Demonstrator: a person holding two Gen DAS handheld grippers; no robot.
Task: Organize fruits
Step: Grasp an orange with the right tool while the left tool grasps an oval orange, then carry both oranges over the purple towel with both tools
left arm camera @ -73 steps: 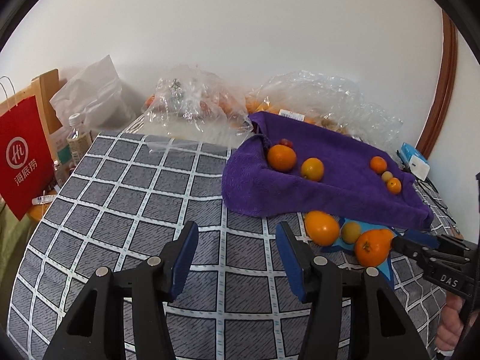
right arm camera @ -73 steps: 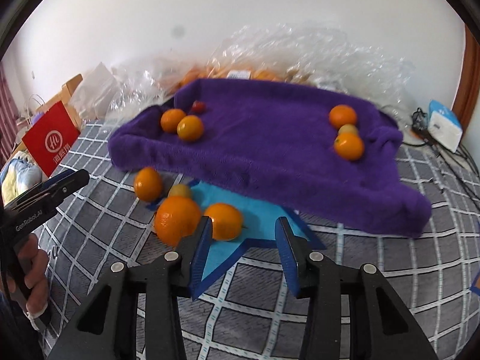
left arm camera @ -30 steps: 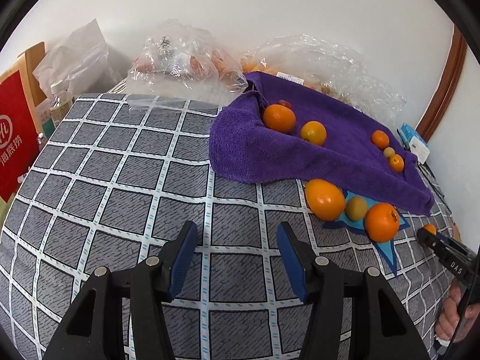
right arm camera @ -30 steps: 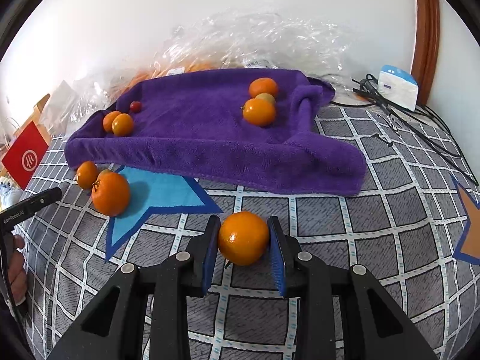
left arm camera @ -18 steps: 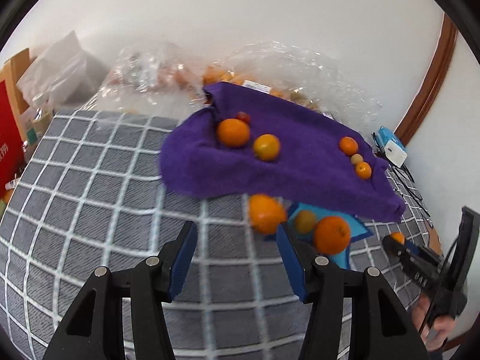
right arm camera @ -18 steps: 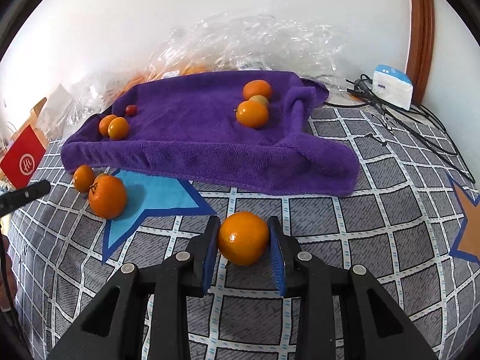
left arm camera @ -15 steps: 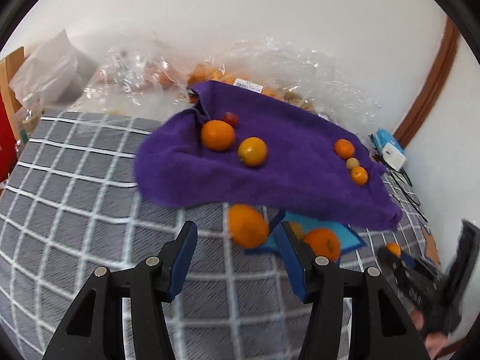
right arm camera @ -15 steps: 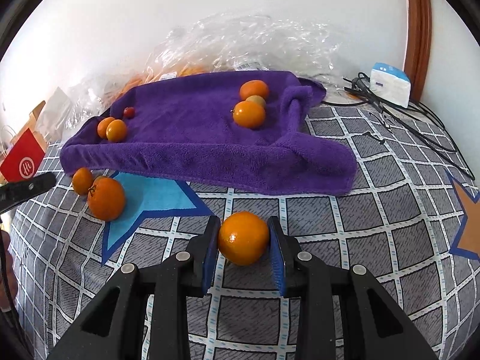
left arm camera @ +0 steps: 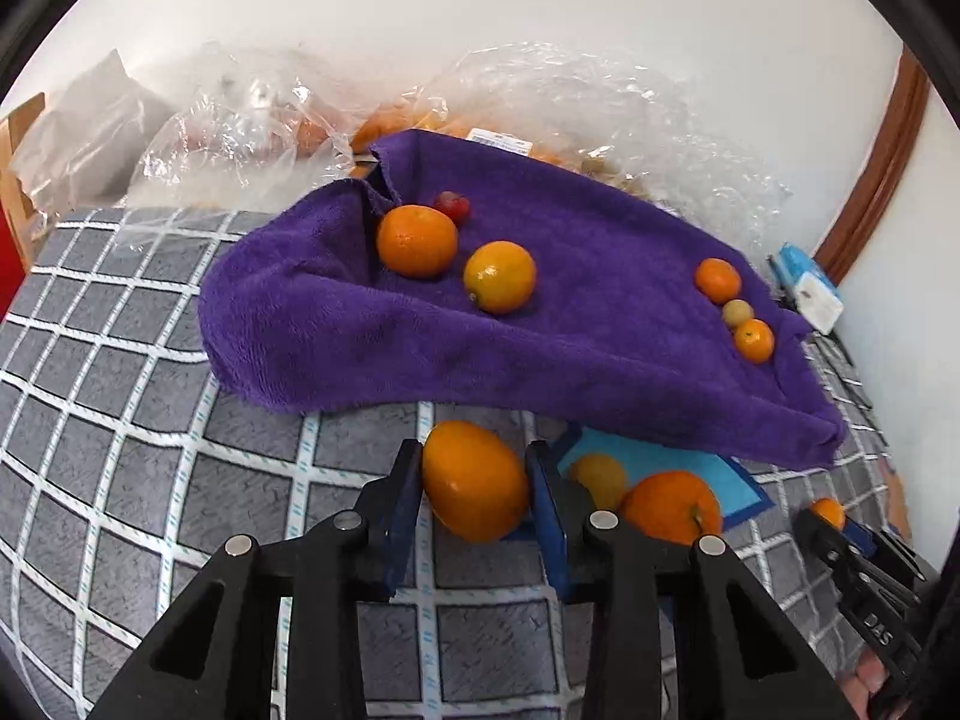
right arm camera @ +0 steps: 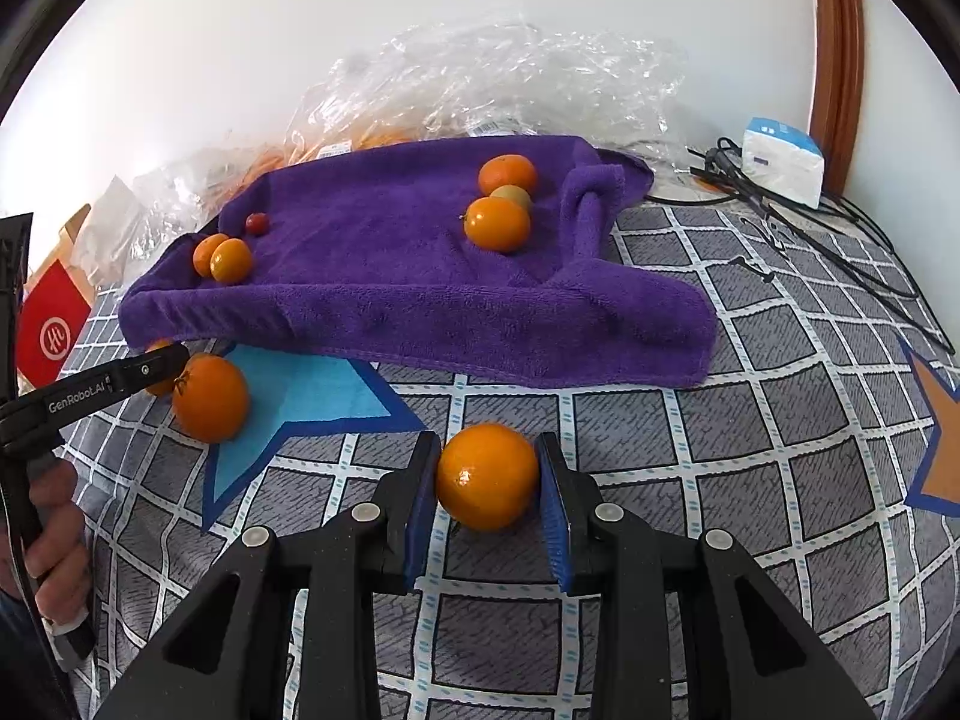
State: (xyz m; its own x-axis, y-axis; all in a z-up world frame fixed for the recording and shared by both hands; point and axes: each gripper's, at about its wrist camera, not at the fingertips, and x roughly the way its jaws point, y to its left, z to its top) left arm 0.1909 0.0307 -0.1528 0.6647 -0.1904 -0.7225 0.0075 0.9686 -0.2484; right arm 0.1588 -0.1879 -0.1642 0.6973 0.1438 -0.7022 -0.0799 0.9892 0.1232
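My left gripper (left arm camera: 474, 480) is shut on an oval orange (left arm camera: 475, 481) just in front of the purple towel (left arm camera: 600, 300). A small yellow fruit (left arm camera: 599, 479) and a round orange (left arm camera: 671, 507) lie right of it on the blue star. My right gripper (right arm camera: 487, 477) is shut on a round orange (right arm camera: 487, 477) and holds it over the checked cover. The towel (right arm camera: 390, 288) carries two oranges (right arm camera: 223, 258) and a cherry tomato (right arm camera: 257, 223) at its left, and two oranges (right arm camera: 498, 223) with a pale fruit at its right. The left gripper (right arm camera: 120, 381) shows at left.
Clear plastic bags of fruit (left arm camera: 252, 120) lie behind the towel against the wall. A white and blue box (right arm camera: 780, 159) and black cables (right arm camera: 840, 240) sit at back right. A red bag (right arm camera: 51, 333) stands at far left. The grey checked cover (right arm camera: 750, 450) spreads all around.
My left gripper has moved forward and right to the oval orange and shut on it. My right gripper keeps its orange and has shifted slightly.
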